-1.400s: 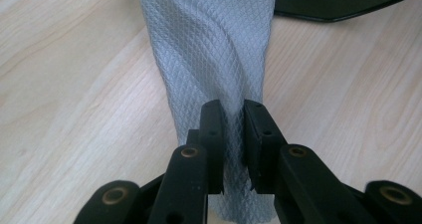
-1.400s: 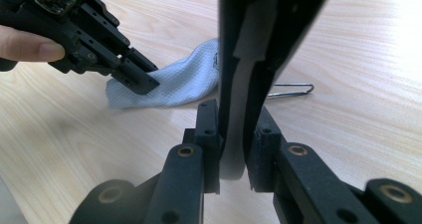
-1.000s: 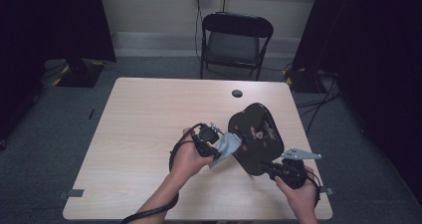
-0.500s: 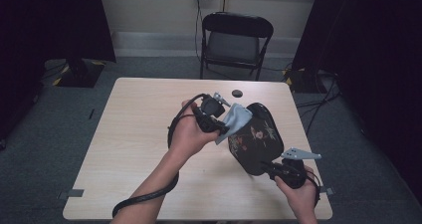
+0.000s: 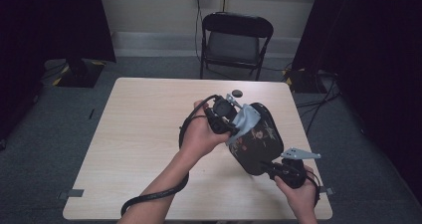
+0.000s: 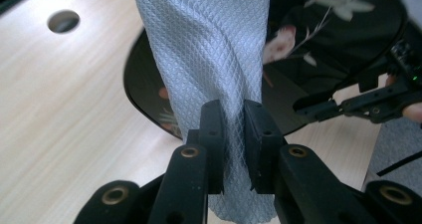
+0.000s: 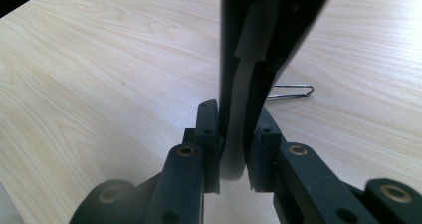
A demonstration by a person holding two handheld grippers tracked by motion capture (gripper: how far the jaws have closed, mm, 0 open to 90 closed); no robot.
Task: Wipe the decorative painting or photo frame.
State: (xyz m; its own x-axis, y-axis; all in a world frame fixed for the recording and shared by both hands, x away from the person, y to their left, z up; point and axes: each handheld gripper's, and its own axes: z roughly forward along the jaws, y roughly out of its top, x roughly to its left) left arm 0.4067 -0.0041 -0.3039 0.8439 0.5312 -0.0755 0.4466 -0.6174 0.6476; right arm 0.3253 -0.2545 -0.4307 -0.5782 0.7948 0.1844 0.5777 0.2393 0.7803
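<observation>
Left gripper (image 5: 238, 118) has risen, pinching cloth (image 6: 209, 59) against the tray (image 5: 259, 144); right gripper (image 5: 272, 168) clamps its rim

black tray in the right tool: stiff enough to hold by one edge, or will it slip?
Likely stiff: the black tray stands tilted off the table, held by one edge in the right tool without visible sag. Its glossy floral face looks slippery, so it could pivot while the left tool wipes with the grey cloth. Probably light.
</observation>
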